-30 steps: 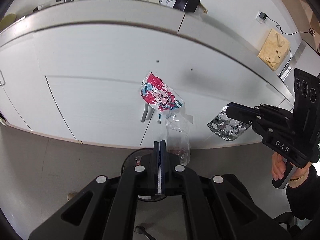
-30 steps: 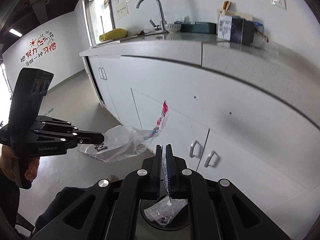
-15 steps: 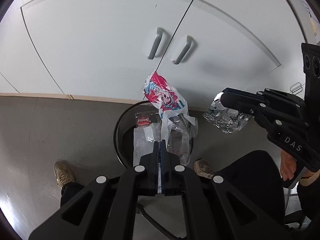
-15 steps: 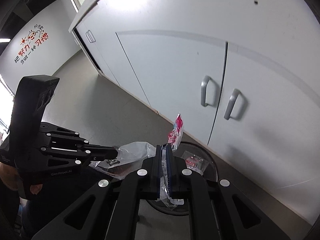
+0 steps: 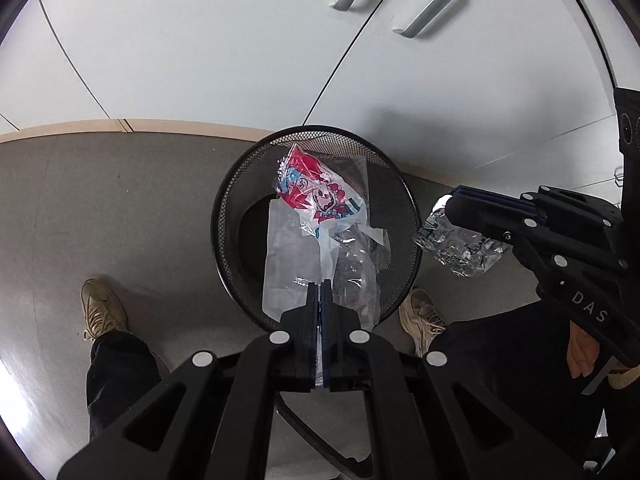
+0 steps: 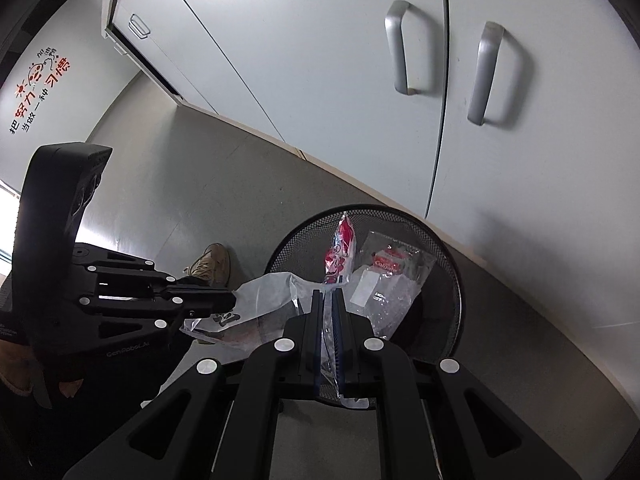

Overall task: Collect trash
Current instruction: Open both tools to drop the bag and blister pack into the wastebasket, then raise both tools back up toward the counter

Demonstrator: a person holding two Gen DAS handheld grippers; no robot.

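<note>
A black mesh trash bin (image 5: 228,216) stands on the floor in front of white cabinets; it also shows in the right wrist view (image 6: 452,256). My left gripper (image 5: 319,286) is shut on a clear plastic bag (image 5: 292,264) with a red cartoon wrapper (image 5: 310,190), hanging over the bin's mouth. My right gripper (image 6: 328,296) is shut on a clear crinkled wrapper (image 5: 460,252), held just right of the bin. A clear packet with a red label (image 6: 390,276) lies inside the bin.
White cabinet doors with metal handles (image 6: 400,48) rise right behind the bin. The person's tan shoes (image 5: 100,308) and dark trousers stand on the grey floor on either side of the bin.
Both grippers have tilted down from the counter and cabinets toward the floor. The bin has come into full view below them, and the held trash now hangs over and beside it.
</note>
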